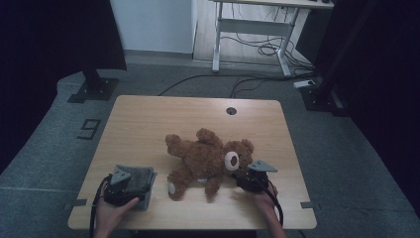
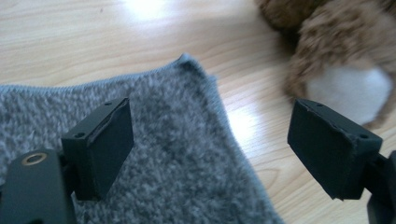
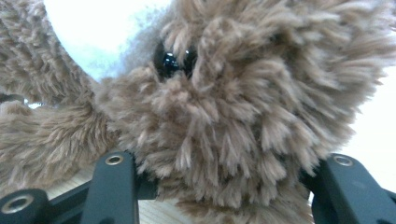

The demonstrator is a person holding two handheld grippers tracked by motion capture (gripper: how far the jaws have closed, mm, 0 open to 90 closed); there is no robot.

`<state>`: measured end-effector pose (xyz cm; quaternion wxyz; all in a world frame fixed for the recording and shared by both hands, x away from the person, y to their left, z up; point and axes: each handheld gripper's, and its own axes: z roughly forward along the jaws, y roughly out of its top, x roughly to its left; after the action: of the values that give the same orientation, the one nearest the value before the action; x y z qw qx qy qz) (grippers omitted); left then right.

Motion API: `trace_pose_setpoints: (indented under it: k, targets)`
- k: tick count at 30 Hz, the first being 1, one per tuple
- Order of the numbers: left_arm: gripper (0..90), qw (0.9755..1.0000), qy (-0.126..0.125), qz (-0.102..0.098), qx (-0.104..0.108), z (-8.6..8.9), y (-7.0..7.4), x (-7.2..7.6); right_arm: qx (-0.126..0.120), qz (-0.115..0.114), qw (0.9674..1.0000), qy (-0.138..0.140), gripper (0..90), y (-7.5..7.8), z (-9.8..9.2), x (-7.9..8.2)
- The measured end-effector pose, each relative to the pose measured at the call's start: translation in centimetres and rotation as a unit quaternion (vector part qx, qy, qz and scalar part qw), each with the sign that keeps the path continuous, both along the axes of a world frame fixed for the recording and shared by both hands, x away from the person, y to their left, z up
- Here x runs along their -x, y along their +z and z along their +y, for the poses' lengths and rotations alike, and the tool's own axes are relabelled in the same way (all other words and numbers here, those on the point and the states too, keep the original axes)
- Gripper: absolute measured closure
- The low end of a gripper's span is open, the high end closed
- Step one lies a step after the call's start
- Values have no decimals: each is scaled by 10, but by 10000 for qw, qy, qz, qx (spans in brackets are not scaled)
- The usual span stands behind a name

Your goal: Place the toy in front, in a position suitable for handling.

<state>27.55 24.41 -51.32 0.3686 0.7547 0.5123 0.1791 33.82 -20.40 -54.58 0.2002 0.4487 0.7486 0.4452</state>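
Observation:
A brown teddy bear lies on its back in the middle of the wooden table, head to the right. My right gripper comes in from the front right, and its jaws press into the fur on both sides of the bear's head; the gripper's midpoint is buried in fur. A folded grey cloth lies at the front left. My left gripper hovers over it with jaws wide open, above the cloth's corner. The bear's white-soled foot is just beyond.
A round cable hole sits near the table's far edge. Behind the table stand a white desk frame with floor cables, and dark stands on black bases at the left and right.

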Motion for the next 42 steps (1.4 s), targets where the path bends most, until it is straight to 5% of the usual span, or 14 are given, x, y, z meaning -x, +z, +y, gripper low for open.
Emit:
trace_pose_setpoints:
  k: [13, 20, 25, 42]
  targets:
    - [148, 9992, 115, 237, -309, -6, -24, -8, 9, 24, 10000, 14, 442, 0, -1, 0]
    - [149, 9964, 167, 143, -824, -18, -31, -8, 16, 43, 10000, 33, 439, 0, -1, 0]
    - [156, 9966, 226, 115, -782, -18, -32, -7, 22, 50, 10000, 34, 438, 0, -1, 0]
    - [657, 9933, 342, -261, -1074, -9, -31, -3, 12, 63, 10000, 23, 434, 0, -2, -1]
